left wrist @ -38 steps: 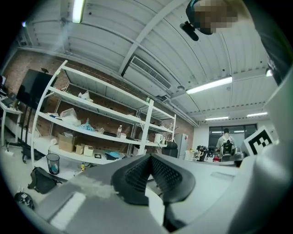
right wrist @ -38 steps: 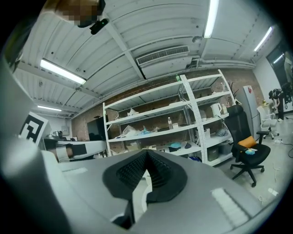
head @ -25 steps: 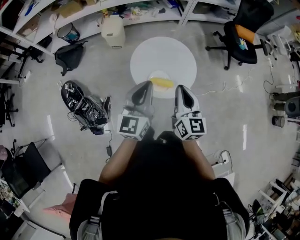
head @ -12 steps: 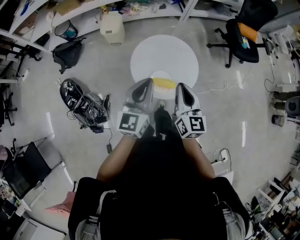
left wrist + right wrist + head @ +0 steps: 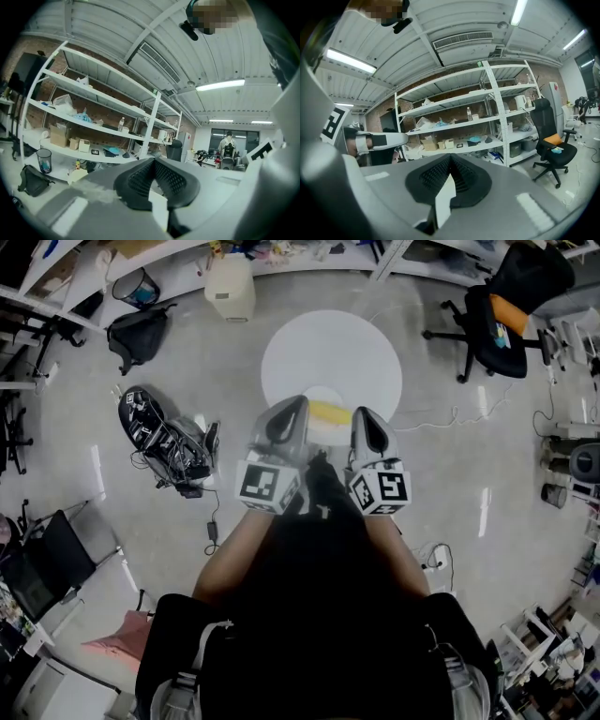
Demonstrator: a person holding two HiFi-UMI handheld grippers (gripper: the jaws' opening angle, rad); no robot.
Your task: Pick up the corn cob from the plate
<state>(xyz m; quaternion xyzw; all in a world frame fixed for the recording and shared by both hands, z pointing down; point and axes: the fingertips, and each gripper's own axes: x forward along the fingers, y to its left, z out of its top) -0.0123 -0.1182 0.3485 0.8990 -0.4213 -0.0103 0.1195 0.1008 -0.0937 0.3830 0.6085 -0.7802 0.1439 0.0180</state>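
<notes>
A yellow corn cob (image 5: 328, 412) lies on a pale plate (image 5: 316, 390) at the near edge of a round white table (image 5: 330, 348) in the head view. My left gripper (image 5: 292, 409) hovers just left of the plate and my right gripper (image 5: 364, 418) just right of it, side by side, with the cob between their tips. Neither touches the cob. In the left gripper view the left gripper (image 5: 152, 161) has its pads together with nothing in them. The right gripper (image 5: 450, 159) is likewise shut and empty. Both gripper views look level at shelves, so the cob is hidden there.
A black office chair (image 5: 506, 315) stands at the right of the table. On the floor at the left are a black backpack (image 5: 139, 329), a marker-cube device with cables (image 5: 164, 442) and a white bin (image 5: 230, 287). Shelving (image 5: 487, 126) lines the far wall.
Both grippers have eased forward and a little down towards the plate, along with the person. Their jaws have stayed shut and the cob has not moved.
</notes>
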